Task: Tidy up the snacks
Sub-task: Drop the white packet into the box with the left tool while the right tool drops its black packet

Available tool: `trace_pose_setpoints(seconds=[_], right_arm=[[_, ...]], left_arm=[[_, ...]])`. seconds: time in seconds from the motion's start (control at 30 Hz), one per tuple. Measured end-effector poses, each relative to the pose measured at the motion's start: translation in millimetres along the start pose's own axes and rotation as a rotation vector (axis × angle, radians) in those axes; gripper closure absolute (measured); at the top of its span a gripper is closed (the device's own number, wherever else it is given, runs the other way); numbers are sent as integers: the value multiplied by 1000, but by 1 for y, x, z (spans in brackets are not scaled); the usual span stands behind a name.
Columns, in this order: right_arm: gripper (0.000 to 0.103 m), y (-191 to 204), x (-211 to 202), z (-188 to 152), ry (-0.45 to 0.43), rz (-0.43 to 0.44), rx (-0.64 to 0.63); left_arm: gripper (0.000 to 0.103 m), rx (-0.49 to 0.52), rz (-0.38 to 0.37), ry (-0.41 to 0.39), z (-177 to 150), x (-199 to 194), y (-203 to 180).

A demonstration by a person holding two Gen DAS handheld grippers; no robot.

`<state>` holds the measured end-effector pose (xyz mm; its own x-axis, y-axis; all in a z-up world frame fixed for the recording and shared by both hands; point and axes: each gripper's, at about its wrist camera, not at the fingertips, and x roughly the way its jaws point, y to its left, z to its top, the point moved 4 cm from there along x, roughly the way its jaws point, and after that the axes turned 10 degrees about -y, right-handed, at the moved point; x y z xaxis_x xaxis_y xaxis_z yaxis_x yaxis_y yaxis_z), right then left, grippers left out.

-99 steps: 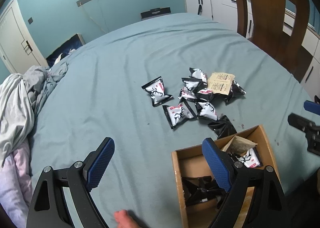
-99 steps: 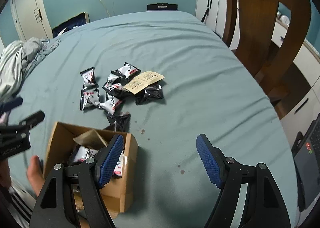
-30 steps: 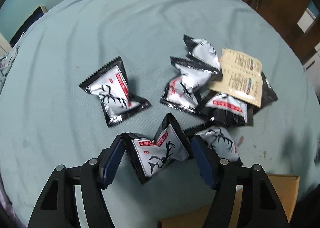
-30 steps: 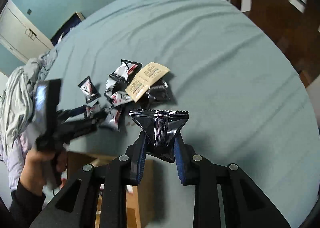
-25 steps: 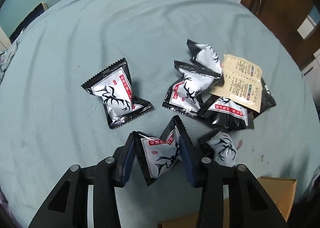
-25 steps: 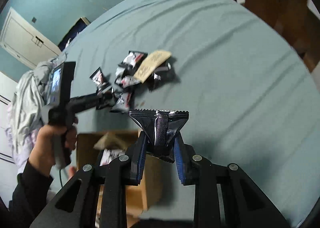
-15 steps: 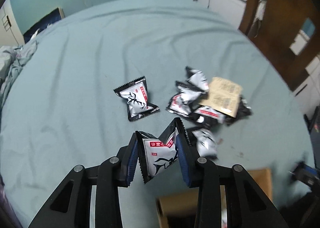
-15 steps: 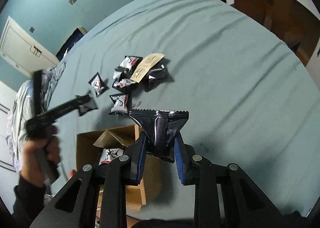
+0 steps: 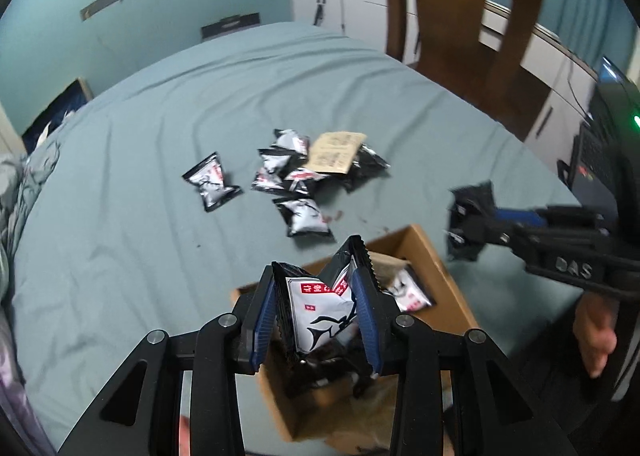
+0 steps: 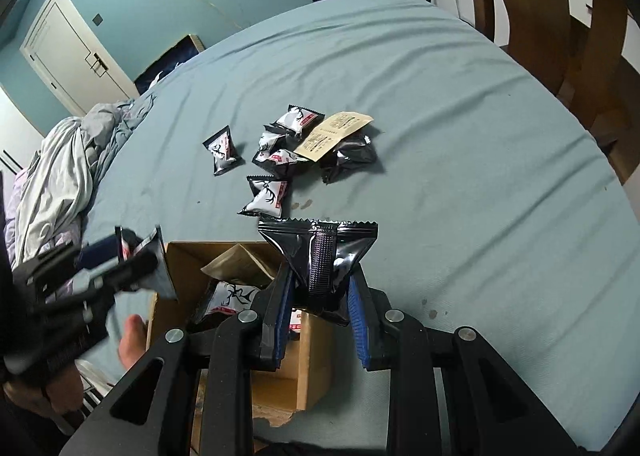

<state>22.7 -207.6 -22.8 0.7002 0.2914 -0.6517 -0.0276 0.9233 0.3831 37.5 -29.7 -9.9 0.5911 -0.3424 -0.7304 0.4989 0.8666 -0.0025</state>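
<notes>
We have lifted both catches off the bed: the left tool (image 9: 316, 316) now grips a white antler packet (image 9: 320, 312) above the cardboard box (image 9: 452, 288), the right tool (image 10: 318, 296) a black packet (image 10: 320, 256) over the box's near corner, so both only need dropping in.

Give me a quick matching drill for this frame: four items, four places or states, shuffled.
Items:
1. white antler packet
2. plain black packet
3. tan sachet
4. cardboard box

Places or states:
A. on the loose pile on the bed
B. gripped in the right claw
C. at the bed's near edge, packets inside
D. gripped in the left claw

Pairs: 1-D, 2-B, 3-A, 4-C
</notes>
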Motion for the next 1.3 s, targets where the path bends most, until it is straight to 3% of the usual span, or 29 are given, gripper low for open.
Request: trace_pose_setpoints(seconds=[0.1, 0.17, 0.2, 0.23, 0.33, 0.6, 0.87, 1.13, 1.2, 1.27, 1.3], right_arm=[[79, -1, 2, -1, 9, -6, -8], [79, 0, 1, 0, 12, -10, -16], [79, 1, 1, 0, 13, -10, -19], [79, 2, 0, 1, 12, -10, -22], [79, 4, 0, 2, 10, -4, -32], [79, 14, -1, -1, -8, 9, -78], [78, 31, -13, -5, -52, 106, -142], [76, 38, -7, -16, -2, 114, -206], [73, 35, -7, -12, 3, 124, -174], [52, 29, -7, -6, 17, 149, -96], [48, 24, -6, -4, 20, 164, -53]], left_arm=[[63, 17, -16, -2, -3, -4, -6], [51, 26, -22, 5, -3, -2, -7], [29, 30, -8, 8, -4, -1, -7], [14, 30, 19, -2, -3, -1, -4], [13, 14, 65, -32, 1, 0, 3], [13, -168, 190, -60, 5, -3, 52], [13, -327, 220, -64, 1, -7, 88], [13, -254, 243, -65, 3, -4, 77], [13, -226, 247, -63, 3, -3, 72], [13, -213, 245, -57, 3, -1, 69], [13, -210, 245, -54, 3, -1, 69]])
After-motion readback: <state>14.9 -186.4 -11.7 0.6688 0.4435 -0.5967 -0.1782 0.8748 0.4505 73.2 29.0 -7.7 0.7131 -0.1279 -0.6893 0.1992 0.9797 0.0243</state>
